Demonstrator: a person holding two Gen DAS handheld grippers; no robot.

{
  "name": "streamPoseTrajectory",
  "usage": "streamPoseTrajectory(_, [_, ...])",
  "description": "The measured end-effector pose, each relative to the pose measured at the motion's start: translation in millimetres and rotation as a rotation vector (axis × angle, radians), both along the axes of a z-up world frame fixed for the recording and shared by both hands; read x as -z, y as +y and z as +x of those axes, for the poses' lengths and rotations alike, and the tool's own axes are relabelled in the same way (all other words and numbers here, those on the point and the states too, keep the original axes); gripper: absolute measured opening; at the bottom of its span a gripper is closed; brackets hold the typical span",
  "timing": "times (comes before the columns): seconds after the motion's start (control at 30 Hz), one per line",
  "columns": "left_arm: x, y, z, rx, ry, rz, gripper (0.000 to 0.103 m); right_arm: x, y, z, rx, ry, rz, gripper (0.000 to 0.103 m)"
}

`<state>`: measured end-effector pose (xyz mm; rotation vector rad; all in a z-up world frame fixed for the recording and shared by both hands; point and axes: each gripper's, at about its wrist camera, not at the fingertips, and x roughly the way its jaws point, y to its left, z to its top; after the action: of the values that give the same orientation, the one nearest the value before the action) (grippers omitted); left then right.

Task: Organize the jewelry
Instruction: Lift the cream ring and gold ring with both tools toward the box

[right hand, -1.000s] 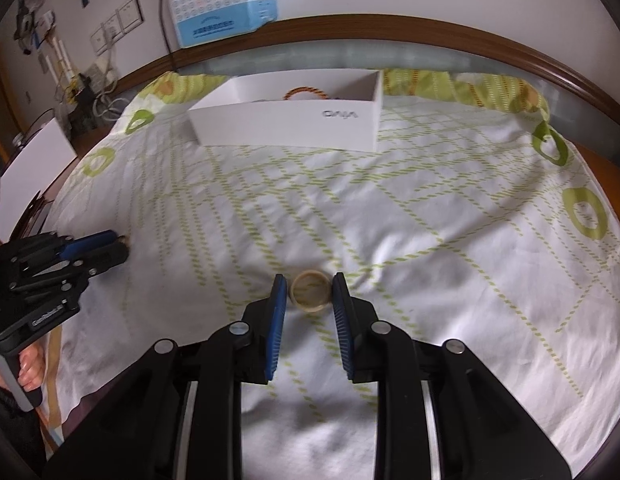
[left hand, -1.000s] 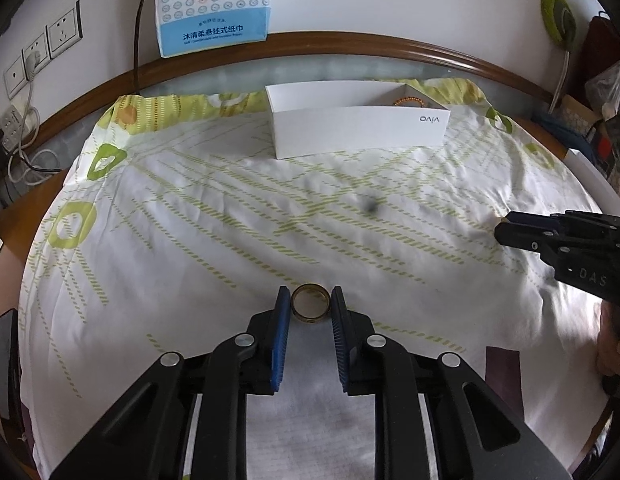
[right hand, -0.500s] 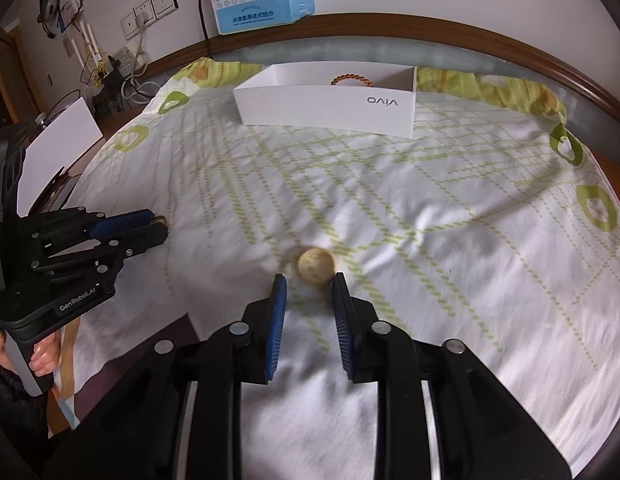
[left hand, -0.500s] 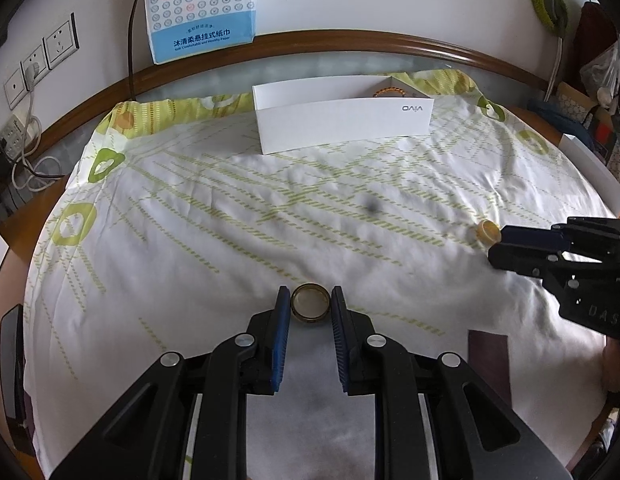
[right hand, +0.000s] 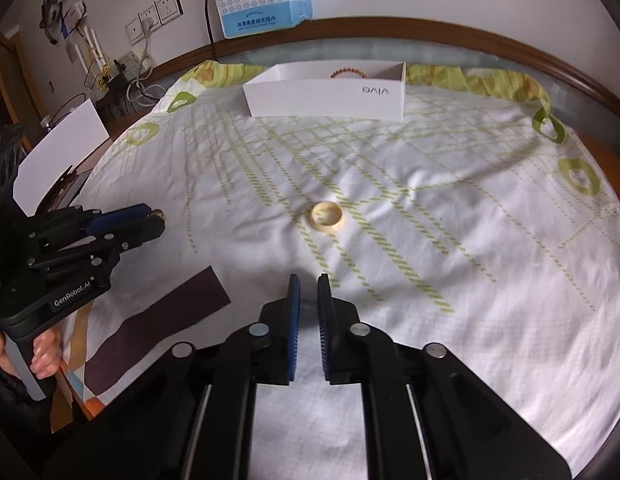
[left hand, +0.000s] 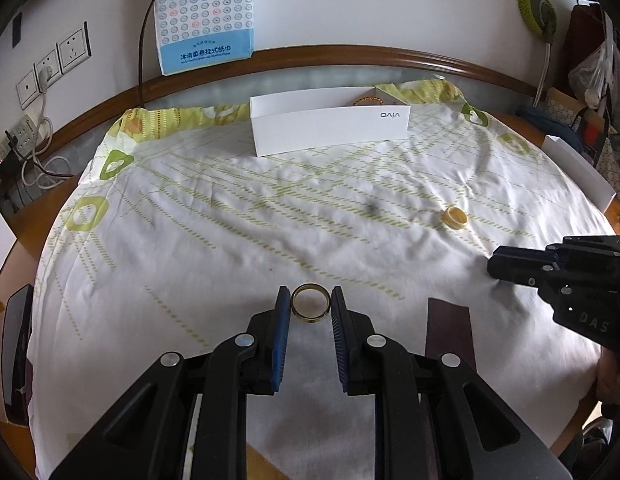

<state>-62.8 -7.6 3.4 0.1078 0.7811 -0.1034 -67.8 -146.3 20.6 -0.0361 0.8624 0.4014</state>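
Note:
My left gripper [left hand: 311, 309] is shut on a gold ring [left hand: 311, 309], which stands upright between the blue pads just above the white-and-green cloth [left hand: 230, 240]. A pale yellow ring [right hand: 327, 217] lies flat on the cloth a short way ahead of my right gripper [right hand: 308, 285]. That gripper's jaws are drawn nearly together with nothing between them. The same yellow ring [left hand: 455, 217] shows in the left wrist view, beyond the right gripper [left hand: 494, 266]. A white open box [left hand: 329, 128] stands at the far edge with a brown beaded bracelet [right hand: 348, 73] inside.
A dark brown strip [right hand: 158, 316] lies on the cloth between the two grippers. A blue tissue pack [left hand: 206, 16] hangs on the wall above the table's wooden rim [left hand: 389, 60]. Sockets and cables [left hand: 34, 160] crowd the left, and a white card [right hand: 58, 152] stands there.
The yellow ring was between the right gripper's fingers a second ago; it now lies free ahead of them. The right gripper has drawn back and narrowed. The left gripper still holds the gold ring.

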Motion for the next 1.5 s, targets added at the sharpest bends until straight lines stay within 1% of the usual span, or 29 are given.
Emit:
streamPoseTrajectory(0.03, [0.2,0.8,0.3,-0.004,0.000,-0.001,0.020,-1.9,-0.5,1.4,0.007,-0.001,0.003,0.022])
streamPoseTrajectory(0.07, [0.7,2.4,1.4,-0.011,0.003,-0.006,0.020,-4.2,-1.3,3.2,0.016,-0.008,0.006,0.036])
streamPoseTrajectory(0.1, [1.2,3.0,2.1,-0.015,0.005,-0.009,0.020,-6.7,-1.3,6.1,0.023,-0.015,0.002,0.038])
streamPoseTrajectory(0.27, [1.9,4.0,4.7,-0.025,0.006,-0.011,0.020,-10.8,7.6,29.9,0.028,-0.009,-0.034,0.038])
streamPoseTrajectory(0.37, [2.2,4.0,4.7,-0.026,0.009,-0.013,0.020,-5.9,18.0,43.2,0.018,0.005,-0.060,0.038])
streamPoseTrajectory(0.43, [2.4,4.9,5.1,-0.026,0.011,-0.015,0.020,0.0,22.5,47.4,0.022,0.009,-0.088,0.034])
streamPoseTrajectory(0.5, [3.1,5.0,5.5,-0.026,0.012,-0.013,0.020,2.0,22.1,47.4,0.031,-0.007,-0.098,0.021])
streamPoseTrajectory(0.73, [1.3,3.9,2.9,-0.034,-0.007,-0.004,0.020,-3.1,10.7,30.9,0.039,-0.020,-0.019,0.021])
streamPoseTrajectory(0.9, [0.5,1.7,0.6,-0.038,-0.016,0.007,0.020,-7.6,7.5,14.5,0.032,-0.033,0.015,0.021])
streamPoseTrajectory(1.03, [-2.7,2.3,-3.1,-0.040,-0.026,-0.005,0.020,-18.3,4.3,2.5,0.028,-0.057,0.045,0.021])
streamPoseTrajectory(1.17, [-8.8,1.2,-8.2,-0.041,-0.044,-0.004,0.020,-27.4,4.6,-7.0,0.019,-0.081,0.060,0.021])
streamPoseTrajectory(1.5, [-36.3,7.4,-19.4,-0.063,-0.120,0.000,0.020,-48.1,3.6,-19.4,0.007,-0.136,0.094,0.021])
